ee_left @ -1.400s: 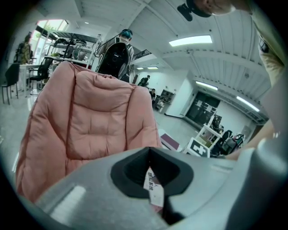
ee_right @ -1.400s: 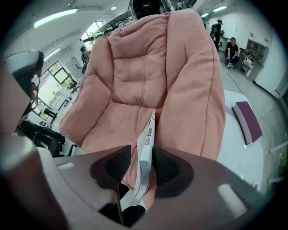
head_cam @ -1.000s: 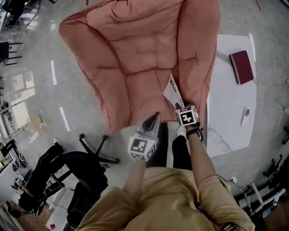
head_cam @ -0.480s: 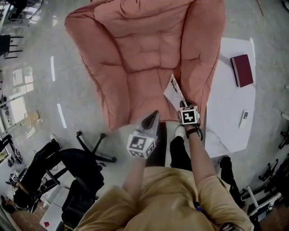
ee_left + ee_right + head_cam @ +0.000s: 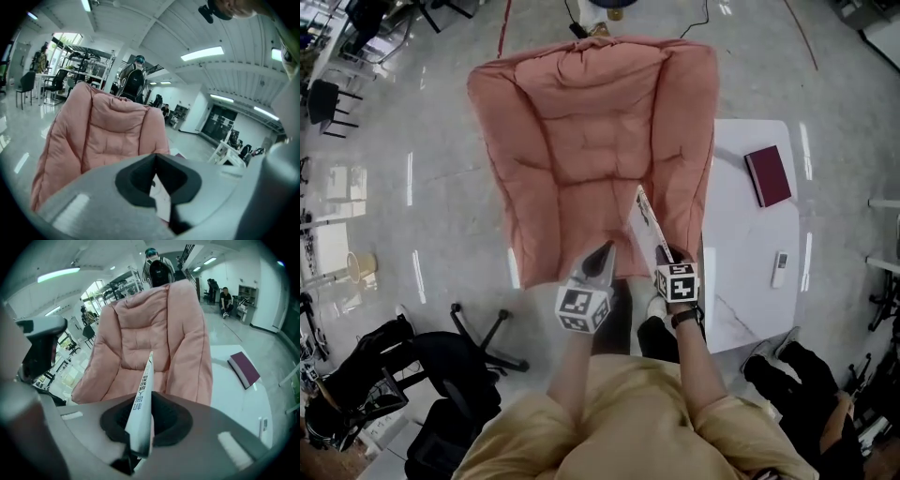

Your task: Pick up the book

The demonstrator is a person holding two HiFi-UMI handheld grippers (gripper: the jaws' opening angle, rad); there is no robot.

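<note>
**A:** Status on the book?

**B:** Looks picked, imo. R gripper (image 5: 140,427) has its jaws pinched on the white book (image 5: 144,394), thin one, held by its near end. The rest pokes out fwd and up from the pads, printed spine facing the cam.

**A:** Where's it sitting rel. to the chair?

**B:** Over the front of the pink chair (image 5: 581,141), by its right armrest. From the R gripper view the far tip seems in free air, not resting on the seat. Head view can't confirm the gap, tho.

**A:** L gripper?

**B:** L gripper (image 5: 600,253) has its jaws pressed together w/ nothing in them. It's just beside the R one, pointing at the seat. White bit seen past its pads is prob. the same book beyond.

**A:** Anything else around?

**B:** Maroon book (image 5: 767,175) flat on the white table (image 5: 741,272) to the right, well apart from both grippers, untouched. Small white remote (image 5: 779,269) there too.

**A:** So what's left?

**B:** Not much, I'd say: keep the pinch firm and hold it clear of the chair. Grip is on a narrow end, so the book could pivot or slip.
</note>
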